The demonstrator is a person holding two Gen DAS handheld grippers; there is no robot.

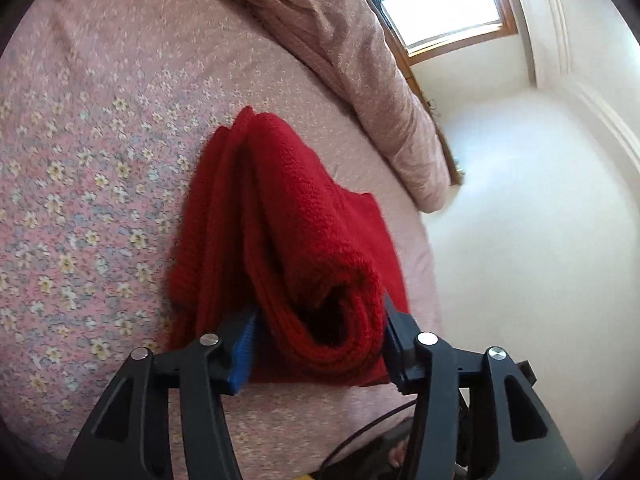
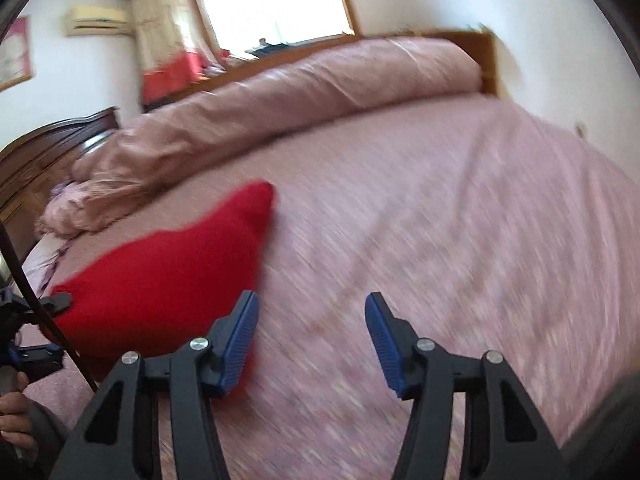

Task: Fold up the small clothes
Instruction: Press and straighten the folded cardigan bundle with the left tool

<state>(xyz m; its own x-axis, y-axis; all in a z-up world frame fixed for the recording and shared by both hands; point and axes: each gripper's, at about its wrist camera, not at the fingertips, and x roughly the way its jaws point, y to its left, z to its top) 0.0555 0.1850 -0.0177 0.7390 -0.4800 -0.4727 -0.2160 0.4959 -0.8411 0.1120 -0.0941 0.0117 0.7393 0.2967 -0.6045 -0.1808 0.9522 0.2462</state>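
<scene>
Left wrist view
- Item: red knitted garment (image 1: 280, 220), folded into several thick layers, lying on the bed (image 1: 100, 120)
- Position: its near rolled end sits between the two fingers of the left hand-held gripper (image 1: 318, 346); blue pads (image 1: 242, 354) flank the bundle on either side. Whether the pads press the knit or merely stand beside it cannot be told
- Texture: ribbed knit at the near edge, fuzzy pile on the upper fold; the fold forms a hollow loop at the gripper end
- Bed cover: pink cotton-like sheet printed with small yellow and white flowers
- Quilt (image 1: 360, 60): pink, rolled into a long bolster beyond the garment
- Window (image 1: 448, 4) with wooden frame, white wall to the right
- Dark cable (image 1: 360, 436) below the gripper

Right wrist view
- Right hand-held gripper (image 2: 312, 344): jaws apart, nothing between them, only blurred pink sheet underneath; black fingers with ridged blue pads
- Garment (image 2: 160, 276): to the left of this gripper, tapering to a point away from the camera; its near edge lies just behind the left finger
- Left gripper (image 2: 38, 328) at the far left edge, at the garment's other end, with a hand (image 2: 14, 420) below it
- Rolled quilt (image 2: 280, 96), dark wooden headboard (image 2: 52, 140), air conditioner (image 2: 98, 20) on the wall
</scene>
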